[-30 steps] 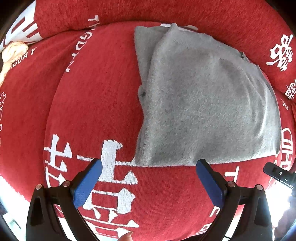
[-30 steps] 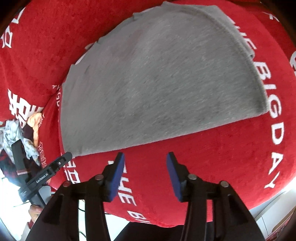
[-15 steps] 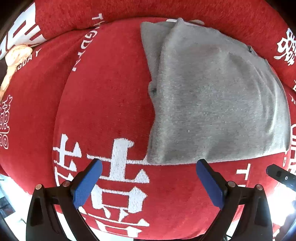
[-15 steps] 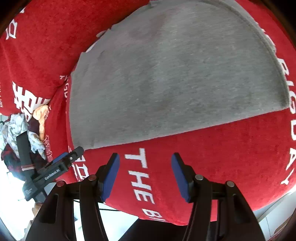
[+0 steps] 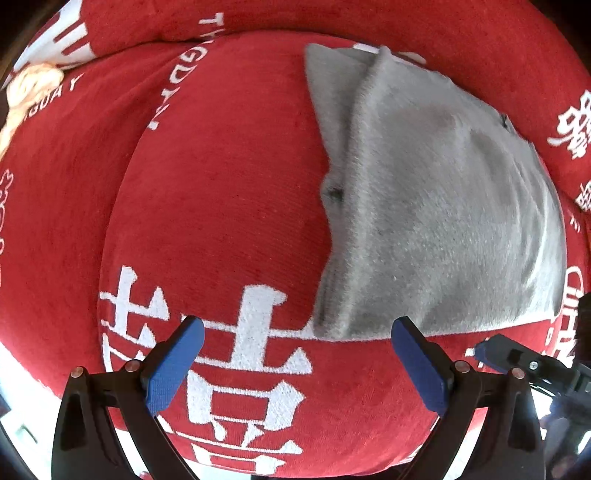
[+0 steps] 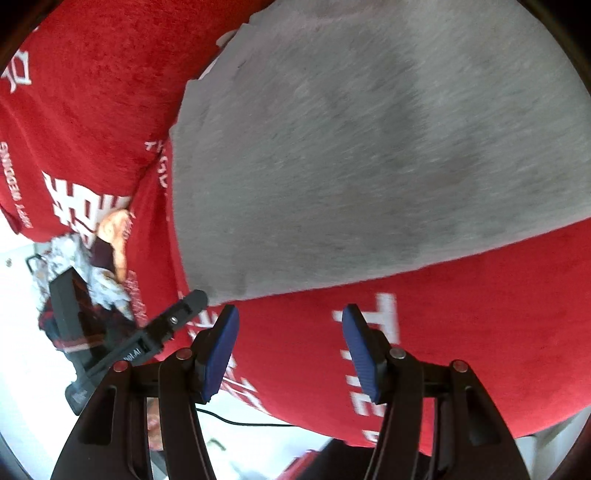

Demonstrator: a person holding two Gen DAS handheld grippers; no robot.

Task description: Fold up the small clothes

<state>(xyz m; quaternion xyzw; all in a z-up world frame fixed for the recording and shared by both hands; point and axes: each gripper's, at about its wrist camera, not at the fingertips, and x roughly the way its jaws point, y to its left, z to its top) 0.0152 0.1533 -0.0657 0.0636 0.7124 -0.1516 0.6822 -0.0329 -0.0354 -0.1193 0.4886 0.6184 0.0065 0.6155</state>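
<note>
A grey garment (image 5: 424,192) lies folded flat on a red cushion with white lettering (image 5: 221,206). In the left wrist view my left gripper (image 5: 295,350) is open and empty, just short of the garment's near left corner. In the right wrist view the garment (image 6: 369,147) fills the upper frame. My right gripper (image 6: 291,336) is open and empty, just short of the garment's near edge. The left gripper's finger (image 6: 184,310) shows at the garment's corner there, and the right gripper's tip (image 5: 506,354) shows at the right of the left wrist view.
The red cushion's back (image 5: 369,22) rises behind the garment. A pile of patterned clothes (image 6: 85,280) lies off the cushion's left end. The cushion's front edge drops to a pale floor (image 6: 258,439) with a thin black cable.
Both grippers have moved closer to the garment's near edge. The left view shifted left, so the garment sits further right. The right gripper's jaws have opened a little wider.
</note>
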